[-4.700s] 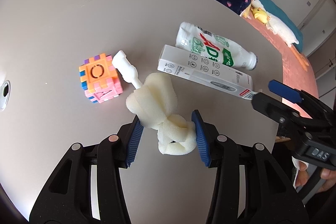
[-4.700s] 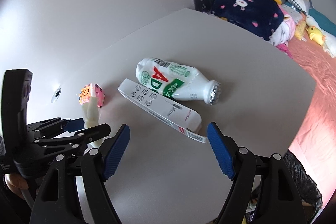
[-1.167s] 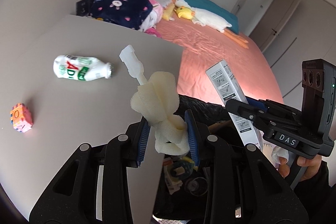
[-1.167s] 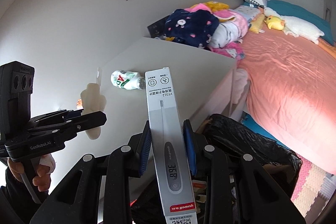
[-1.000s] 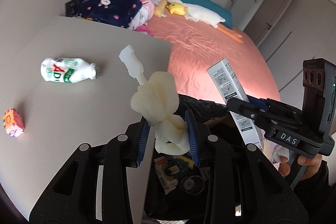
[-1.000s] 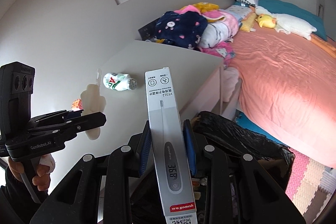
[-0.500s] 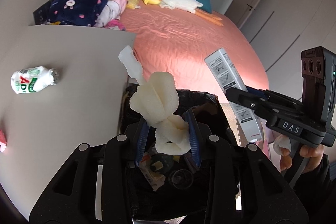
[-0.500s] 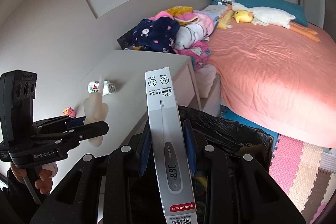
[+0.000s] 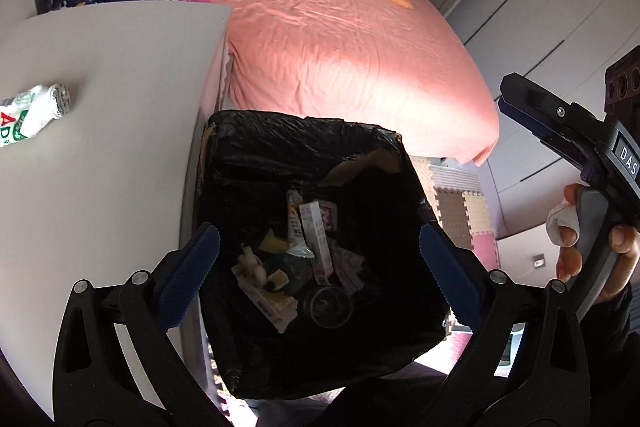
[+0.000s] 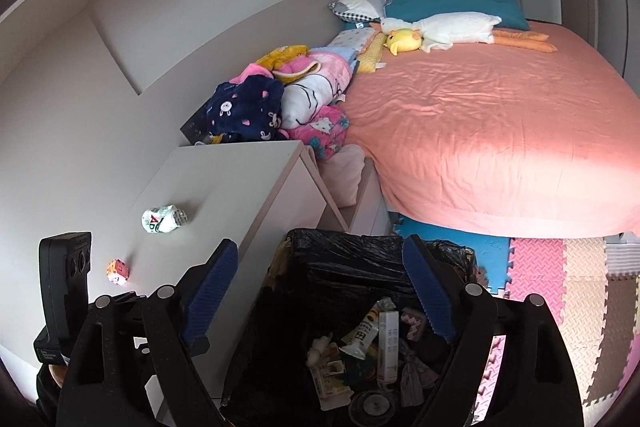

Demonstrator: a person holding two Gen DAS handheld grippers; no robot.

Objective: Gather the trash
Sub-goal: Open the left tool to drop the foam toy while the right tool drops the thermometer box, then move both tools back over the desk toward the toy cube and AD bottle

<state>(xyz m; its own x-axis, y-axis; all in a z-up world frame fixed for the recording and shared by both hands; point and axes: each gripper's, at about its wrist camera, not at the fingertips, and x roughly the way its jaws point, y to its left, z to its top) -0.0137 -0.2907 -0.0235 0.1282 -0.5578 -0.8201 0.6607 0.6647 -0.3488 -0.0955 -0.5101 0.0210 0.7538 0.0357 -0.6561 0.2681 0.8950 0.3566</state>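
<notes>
Both grippers hang over the black-lined trash bin (image 9: 256, 143), the left gripper (image 9: 320, 255) and the right gripper (image 10: 320, 287) each with jaws spread wide and nothing between them. Inside the bin lie a white thermometer box (image 9: 318, 243), a squeezed tube (image 10: 362, 335) and a pale sponge piece (image 9: 250, 263) (among other scraps). Beside the bin on the desk (image 9: 100, 155) a crushed white drink bottle (image 9: 30, 113) lies on its side, with a small colourful toy cube (image 10: 118, 271) further from the bin.

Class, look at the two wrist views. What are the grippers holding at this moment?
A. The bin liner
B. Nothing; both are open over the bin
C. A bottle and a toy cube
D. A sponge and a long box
B: the left gripper and right gripper are both spread wide and empty above the black-lined bin.
</notes>
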